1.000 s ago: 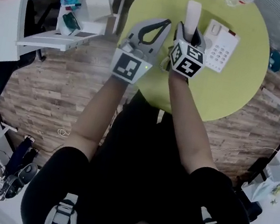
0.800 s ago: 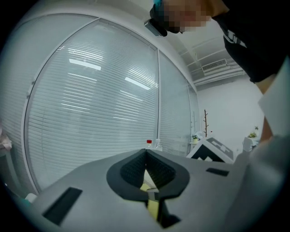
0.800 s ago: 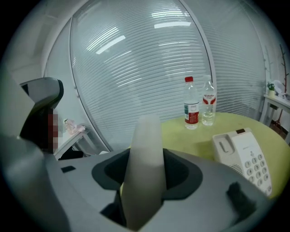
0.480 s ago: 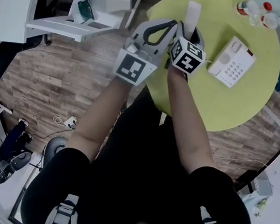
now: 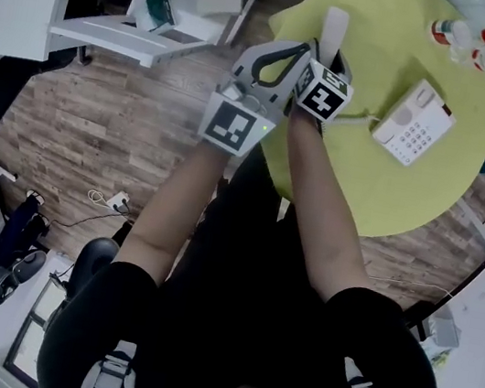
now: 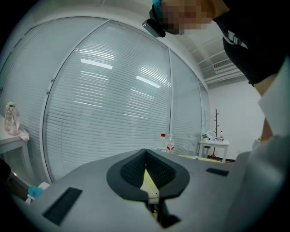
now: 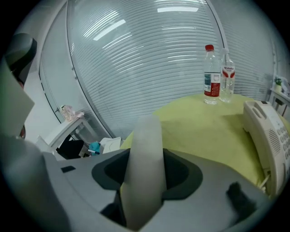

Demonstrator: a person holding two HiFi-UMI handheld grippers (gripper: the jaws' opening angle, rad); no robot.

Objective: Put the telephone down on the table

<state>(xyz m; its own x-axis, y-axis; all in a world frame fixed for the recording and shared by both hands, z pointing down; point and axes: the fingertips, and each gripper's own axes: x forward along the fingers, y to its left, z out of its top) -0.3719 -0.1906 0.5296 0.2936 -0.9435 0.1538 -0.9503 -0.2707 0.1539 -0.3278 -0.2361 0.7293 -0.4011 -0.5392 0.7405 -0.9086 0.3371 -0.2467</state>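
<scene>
At the top centre of the head view, our right gripper (image 5: 328,53) held the white handset (image 5: 335,24) upright, jaws clamped on its sides, over the left edge of the yellow-green table (image 5: 383,185). Our left gripper (image 5: 281,56) sat just beside it, jaws together with nothing between them. The phone base (image 5: 415,122) lay on the table at upper right. We judged the carrying step in hand. The next move called for lowering the handset flat onto bare tabletop before letting go.
</scene>
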